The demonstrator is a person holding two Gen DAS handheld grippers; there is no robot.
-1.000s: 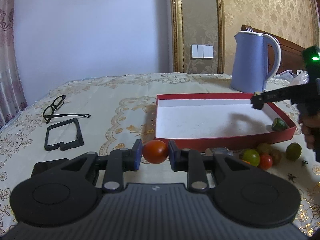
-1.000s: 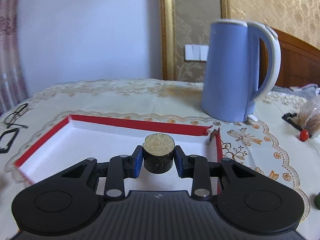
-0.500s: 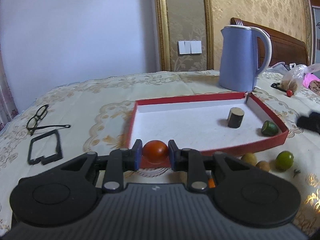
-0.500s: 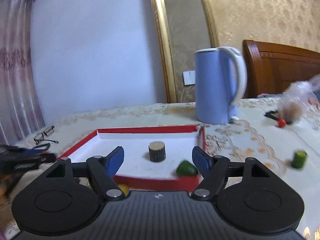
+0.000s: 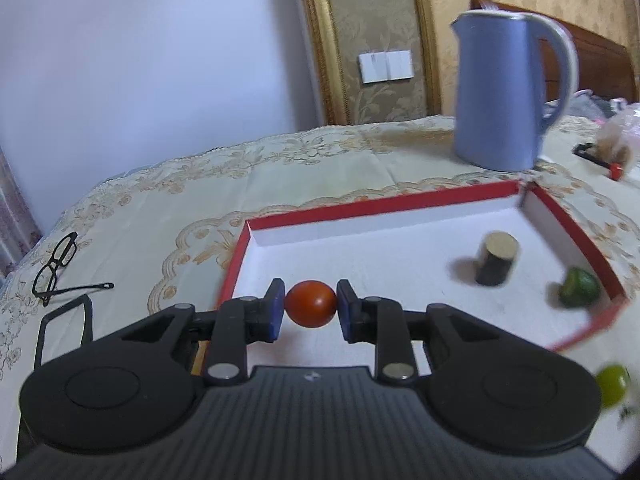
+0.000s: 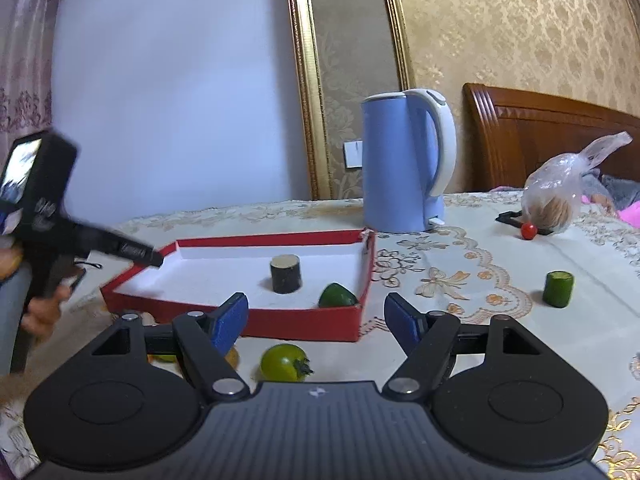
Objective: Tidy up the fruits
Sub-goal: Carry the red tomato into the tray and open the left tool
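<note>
Left hand-held gripper (image 5: 311,309) sits at the lower centre of its view, pads clamped on a red tomato (image 5: 311,309), right over the near-left corner of the red tray (image 5: 360,207). Further in, centre right, a dark cylinder (image 5: 496,258) stands upright on the tray's white floor, and a green fruit (image 5: 580,293) lies against the right wall. A lime-green one (image 5: 611,385) sits outside, lower right. Glasses (image 5: 60,266) lie at far left; the blue kettle (image 5: 504,92) stands behind the tray, upper right.

Over to the right view: right hand-held gripper (image 6: 316,320) is spread wide, nothing between its pads. A green tomato (image 6: 285,362) rests on the surface just below them, in front of the tray. A green cylinder (image 6: 557,288) stands well off to the right.
</note>
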